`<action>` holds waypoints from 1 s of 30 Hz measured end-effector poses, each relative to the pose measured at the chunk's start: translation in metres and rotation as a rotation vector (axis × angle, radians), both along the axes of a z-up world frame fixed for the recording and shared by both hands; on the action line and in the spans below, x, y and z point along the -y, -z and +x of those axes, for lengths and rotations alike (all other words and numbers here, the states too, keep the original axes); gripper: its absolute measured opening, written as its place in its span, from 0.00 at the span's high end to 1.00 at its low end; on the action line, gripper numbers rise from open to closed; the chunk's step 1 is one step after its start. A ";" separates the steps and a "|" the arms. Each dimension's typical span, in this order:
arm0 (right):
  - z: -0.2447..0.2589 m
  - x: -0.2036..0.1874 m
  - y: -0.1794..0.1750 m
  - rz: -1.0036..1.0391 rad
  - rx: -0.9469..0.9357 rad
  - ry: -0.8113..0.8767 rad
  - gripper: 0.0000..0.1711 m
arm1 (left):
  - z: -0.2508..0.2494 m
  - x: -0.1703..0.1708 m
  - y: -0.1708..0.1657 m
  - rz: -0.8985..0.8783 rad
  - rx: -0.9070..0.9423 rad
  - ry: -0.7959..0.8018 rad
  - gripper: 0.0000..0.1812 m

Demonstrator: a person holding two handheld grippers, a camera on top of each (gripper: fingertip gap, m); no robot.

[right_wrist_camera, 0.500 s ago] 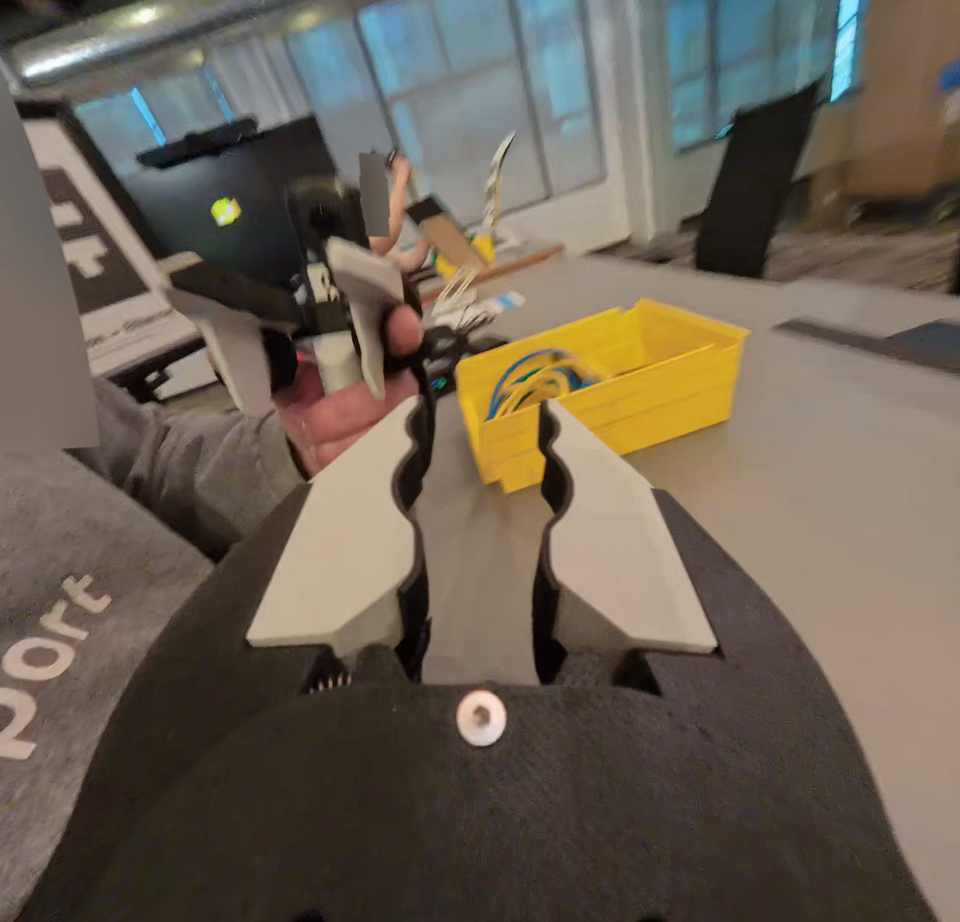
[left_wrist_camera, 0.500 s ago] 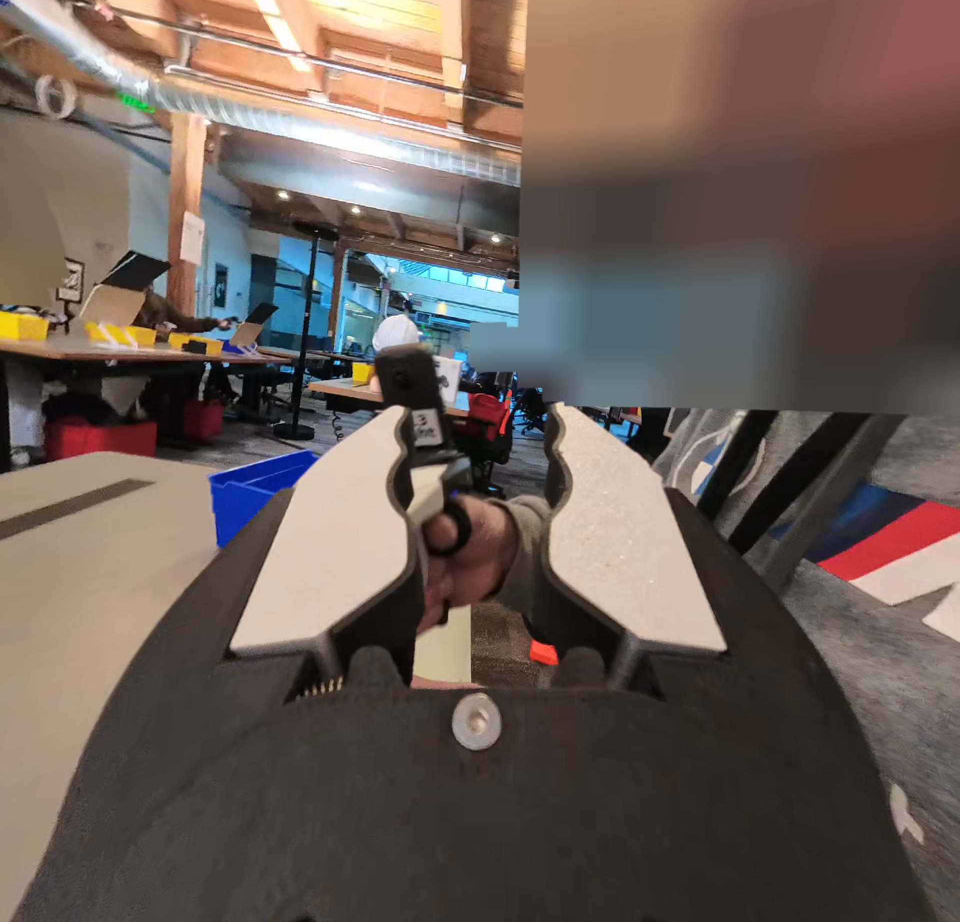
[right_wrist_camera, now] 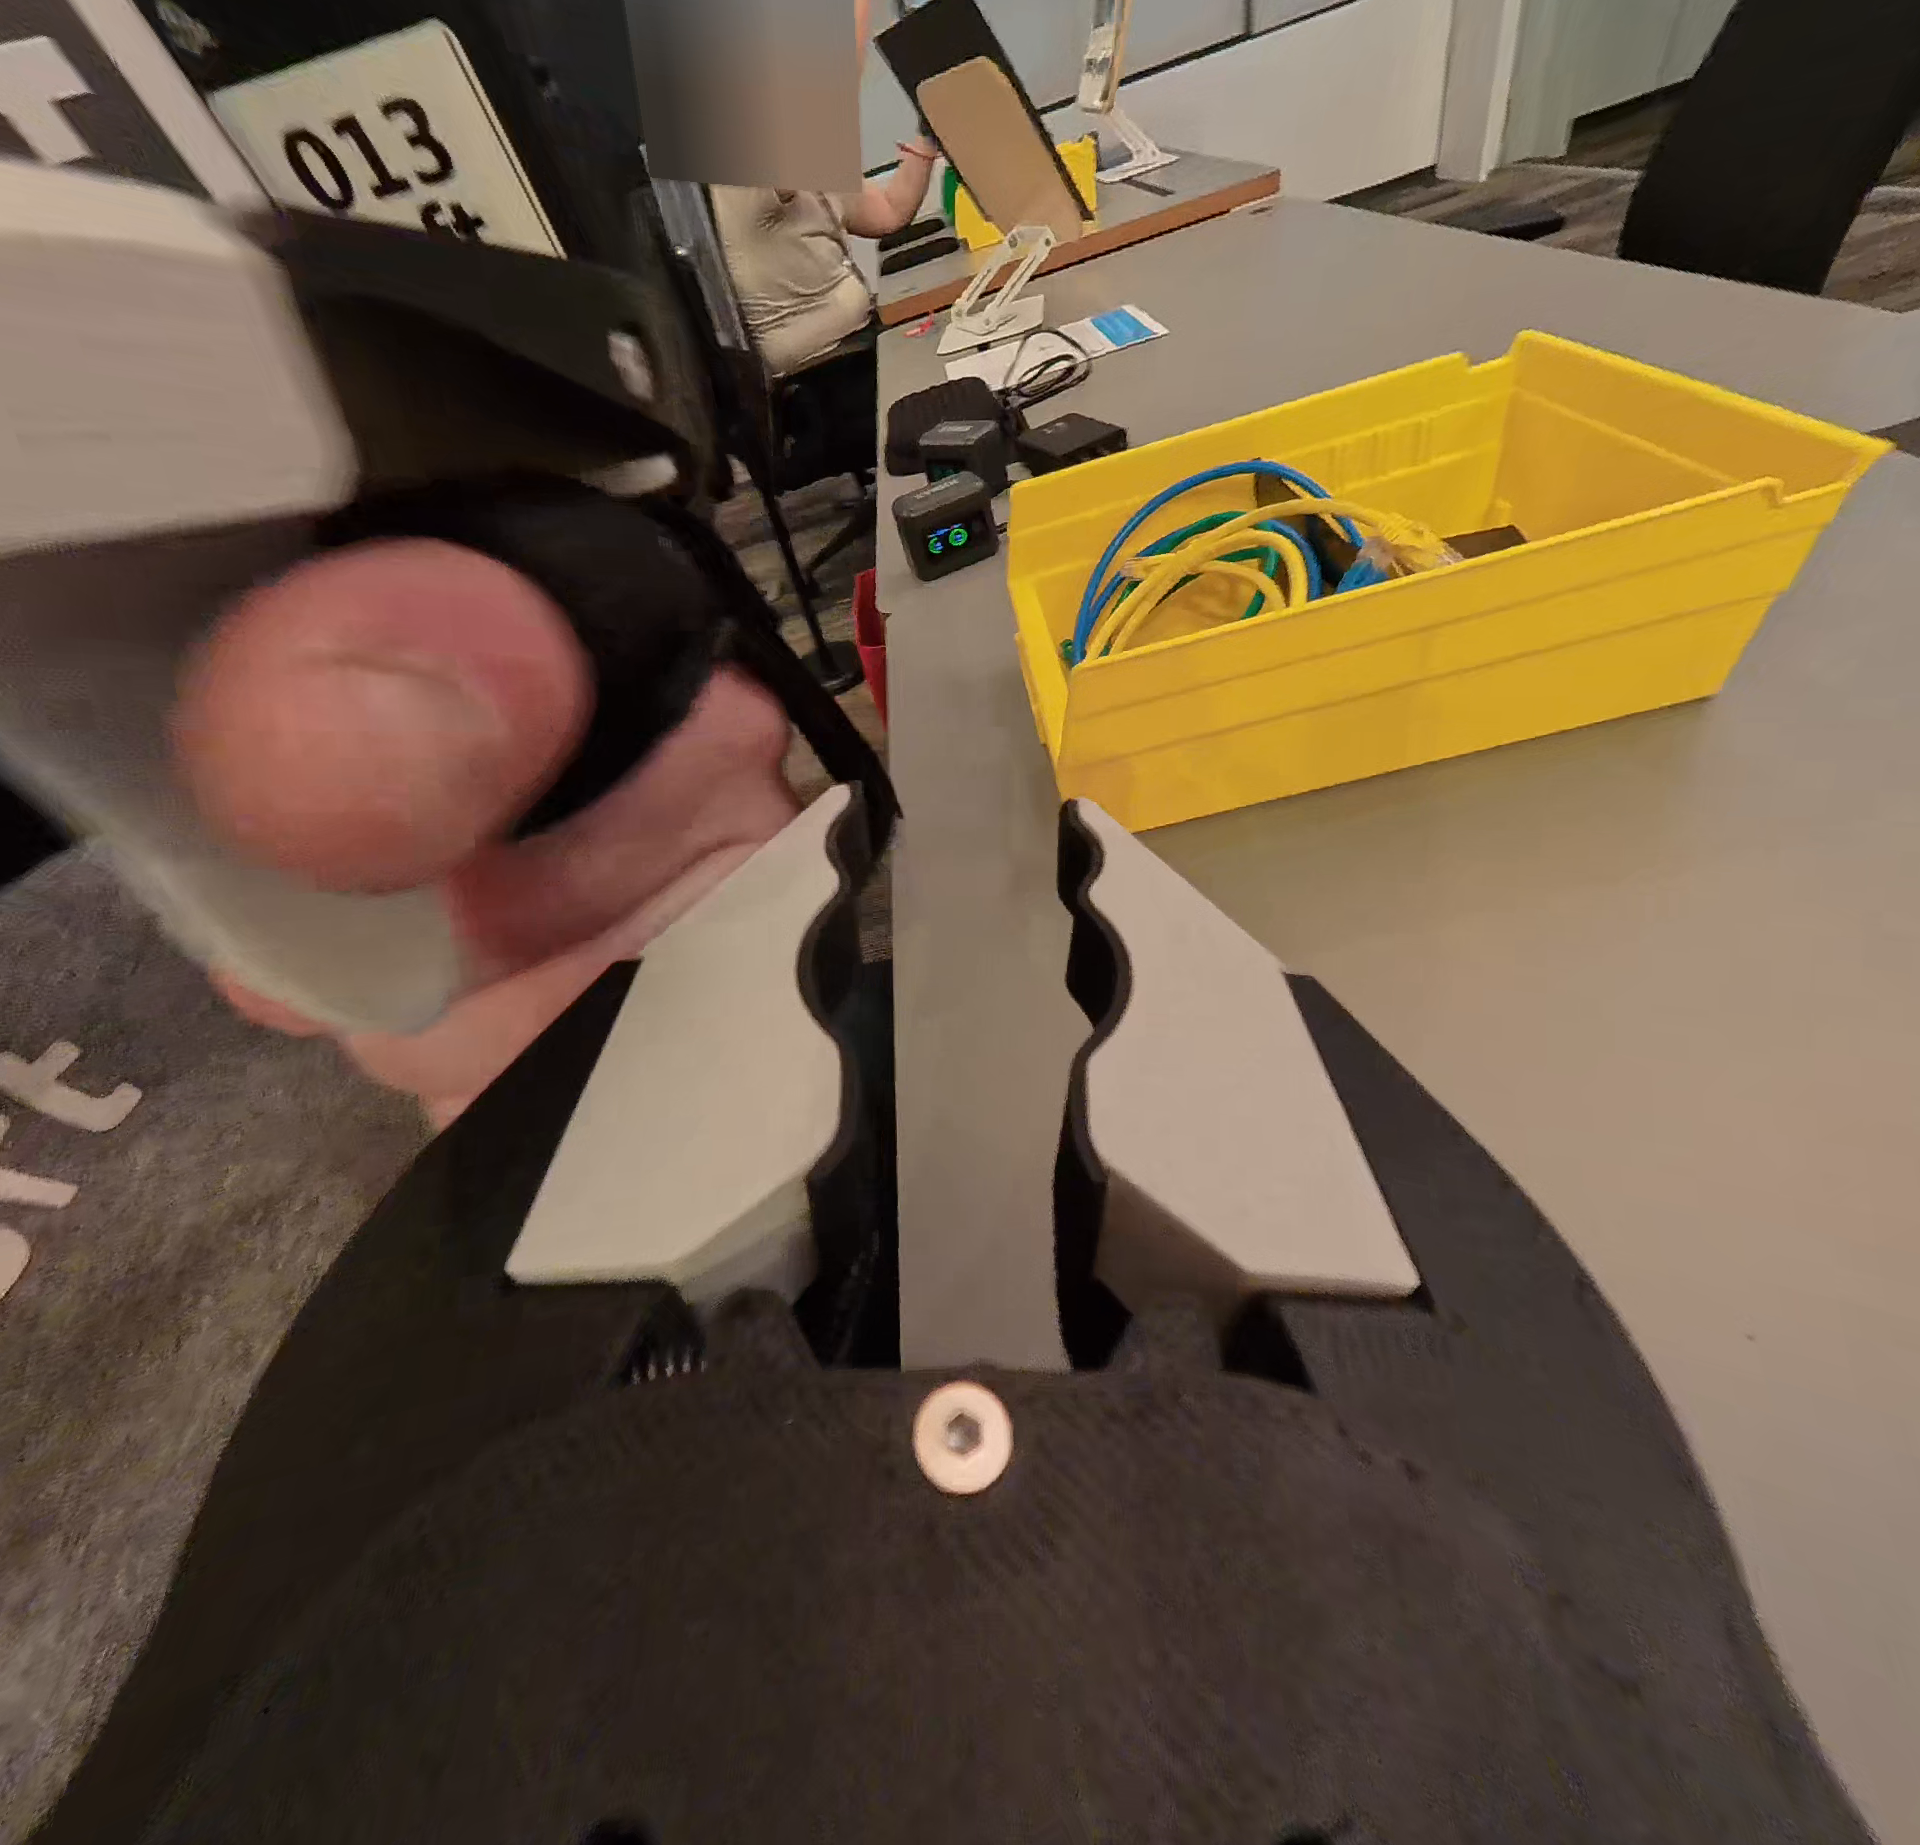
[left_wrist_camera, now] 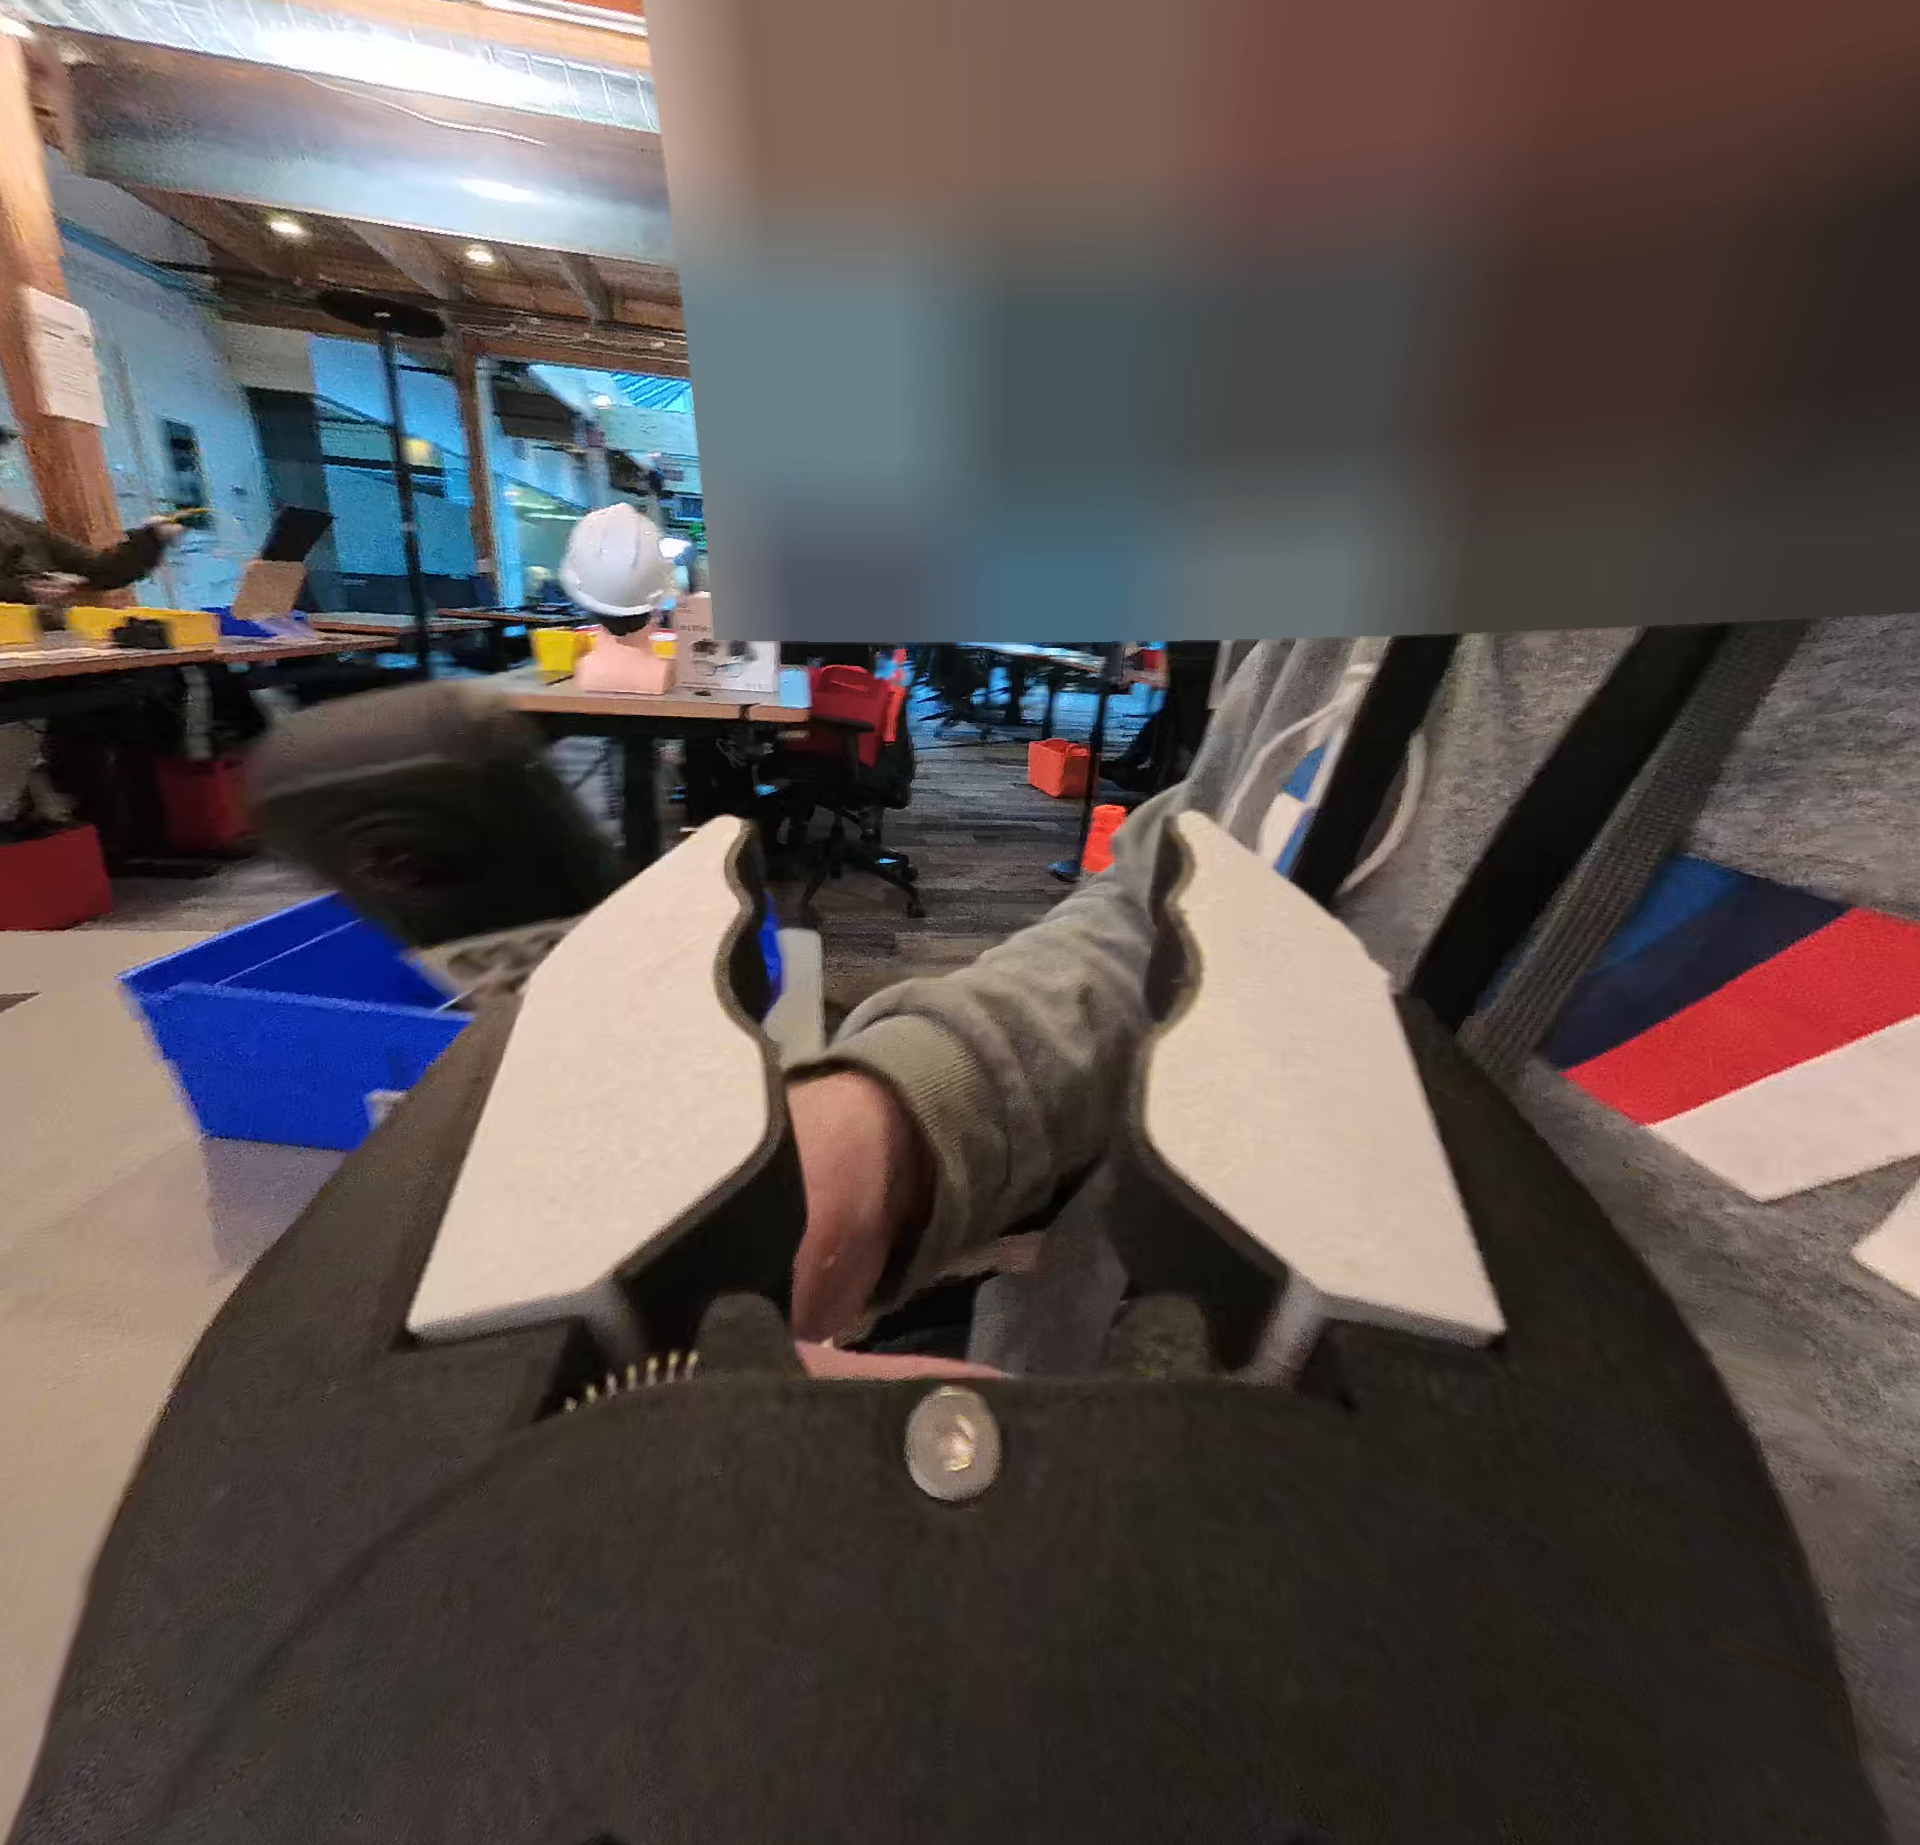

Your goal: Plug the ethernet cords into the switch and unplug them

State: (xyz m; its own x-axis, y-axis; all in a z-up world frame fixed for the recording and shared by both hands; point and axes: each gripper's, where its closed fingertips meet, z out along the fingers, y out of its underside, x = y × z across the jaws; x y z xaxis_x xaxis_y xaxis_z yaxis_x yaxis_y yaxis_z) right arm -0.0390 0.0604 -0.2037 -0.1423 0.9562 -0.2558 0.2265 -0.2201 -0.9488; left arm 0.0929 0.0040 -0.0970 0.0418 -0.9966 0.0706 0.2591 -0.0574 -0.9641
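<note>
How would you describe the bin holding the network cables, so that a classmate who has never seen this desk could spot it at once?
Start at the long grey table in the right wrist view. On it, ahead and to the right of the open right gripper, sits a yellow bin holding coiled blue, yellow and green ethernet cords. It is the table's only bright open container; the things beside it are small black devices.

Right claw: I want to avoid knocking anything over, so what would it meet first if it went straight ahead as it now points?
Probably the bare grey table: the right claw is open and empty, aimed along the table's left edge. The yellow bin sits right of that line. Depth is unclear.
</note>
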 end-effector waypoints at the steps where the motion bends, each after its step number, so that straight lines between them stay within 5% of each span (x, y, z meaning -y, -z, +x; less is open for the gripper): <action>1: -0.001 0.003 0.002 -0.021 -0.005 -0.029 0.78 | 0.003 0.008 -0.005 0.002 0.021 0.048 0.65; 5: 0.001 0.036 0.004 -0.232 -0.018 -0.275 0.81 | 0.011 0.036 -0.020 0.013 0.095 0.191 0.80; 8: 0.007 0.054 0.000 -0.335 -0.058 -0.410 0.83 | 0.016 0.045 -0.028 -0.060 0.128 0.284 0.67; 9: 0.011 0.053 -0.004 -0.350 -0.095 -0.428 0.82 | 0.016 0.044 -0.033 -0.101 0.124 0.301 0.53; 10: 0.014 0.048 -0.008 -0.329 -0.135 -0.412 0.77 | 0.016 0.043 -0.036 -0.136 0.101 0.316 0.42; 12: 0.022 0.031 -0.018 -0.255 -0.180 -0.345 0.67 | 0.011 0.043 -0.045 -0.120 0.088 0.313 0.44; 15: 0.038 -0.007 -0.031 -0.127 -0.209 -0.173 0.36 | -0.010 0.034 -0.056 -0.008 0.073 0.177 0.46; 17: 0.057 -0.040 -0.040 -0.048 -0.249 -0.030 0.32 | -0.029 0.012 -0.055 0.068 0.035 0.007 0.48; 19: 0.082 -0.072 -0.047 0.051 -0.283 0.110 0.49 | -0.047 -0.019 -0.043 0.114 -0.038 -0.197 0.58; 21: 0.112 -0.103 -0.057 0.156 -0.323 0.253 1.00 | -0.062 -0.034 -0.031 0.169 -0.093 -0.298 0.84; 22: 0.129 -0.122 -0.064 0.170 -0.351 0.348 1.00 | -0.069 -0.044 -0.027 0.165 -0.097 -0.358 1.00; 25: 0.167 -0.153 -0.072 0.257 -0.325 0.500 1.00 | -0.091 -0.078 -0.010 0.118 -0.148 -0.541 1.00; 27: 0.182 -0.163 -0.073 0.339 -0.268 0.591 0.68 | -0.099 -0.088 -0.002 0.144 -0.172 -0.616 0.91; 30: 0.191 -0.164 -0.064 0.375 -0.161 0.614 0.22 | -0.102 -0.104 0.016 0.108 -0.255 -0.702 0.48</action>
State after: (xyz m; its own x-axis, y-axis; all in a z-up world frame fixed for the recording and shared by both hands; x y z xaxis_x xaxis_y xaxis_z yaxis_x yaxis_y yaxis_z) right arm 0.1517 0.2241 -0.1400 0.4390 0.8946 0.0828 0.0186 0.0831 -0.9964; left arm -0.0090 0.1084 -0.1128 0.6717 -0.7305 -0.1229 -0.0323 0.1369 -0.9901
